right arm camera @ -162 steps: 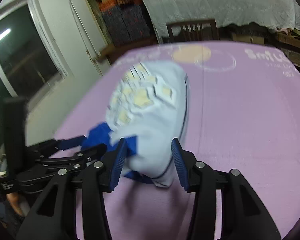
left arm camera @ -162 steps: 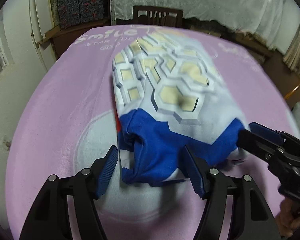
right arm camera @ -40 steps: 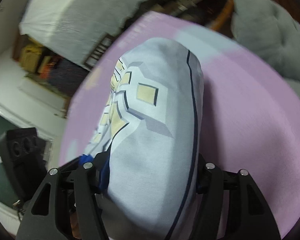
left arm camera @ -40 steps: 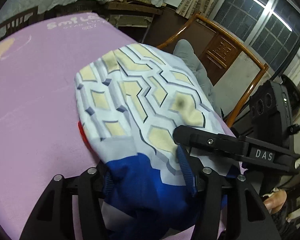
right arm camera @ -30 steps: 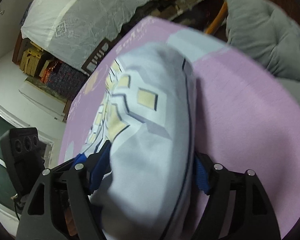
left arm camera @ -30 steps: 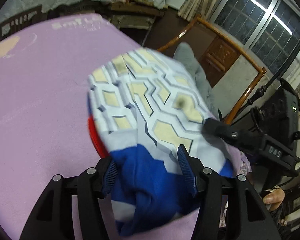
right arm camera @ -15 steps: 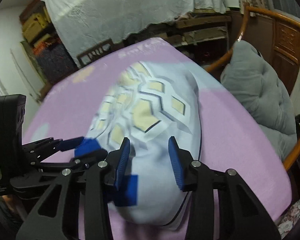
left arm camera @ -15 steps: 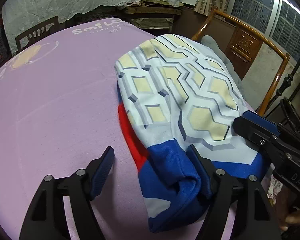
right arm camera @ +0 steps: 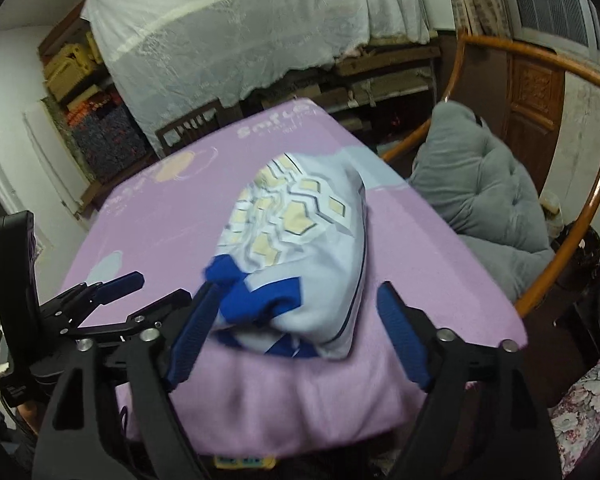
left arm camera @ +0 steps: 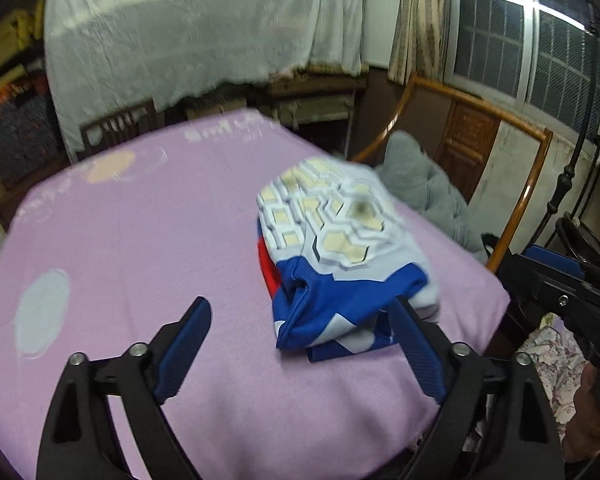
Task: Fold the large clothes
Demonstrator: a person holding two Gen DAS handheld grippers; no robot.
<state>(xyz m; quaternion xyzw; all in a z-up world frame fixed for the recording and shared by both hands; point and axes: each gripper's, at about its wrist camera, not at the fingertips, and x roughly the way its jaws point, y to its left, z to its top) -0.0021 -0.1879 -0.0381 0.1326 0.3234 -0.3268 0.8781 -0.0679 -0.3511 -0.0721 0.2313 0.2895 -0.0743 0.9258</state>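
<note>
The folded garment [left arm camera: 340, 256], pale with a cream hexagon print and a blue and red end, lies on the lilac table cover [left arm camera: 140, 240] near the table's right edge. My left gripper [left arm camera: 299, 306] hovers just short of its blue end. Its jaws are opening wide and the pads touch nothing. In the right wrist view the garment [right arm camera: 300, 232] reaches between the fingertips of my right gripper [right arm camera: 296, 296], whose jaws are also opening, with the pads clear of the cloth. The left gripper [right arm camera: 160, 286] shows at the left there, and the right gripper [left arm camera: 536, 268] at the right edge of the left wrist view.
A wooden-framed chair with a grey cushion [right arm camera: 480, 184] stands right against the table's right side. Another wooden chair [left arm camera: 116, 124] is at the far end, below a white lace cloth [left arm camera: 200, 32]. A floral fabric [right arm camera: 580, 412] lies below the near right corner.
Both grippers have let go of the garment, spread their jaws and drawn back and upward. The garment now rests on the table by the right edge.
</note>
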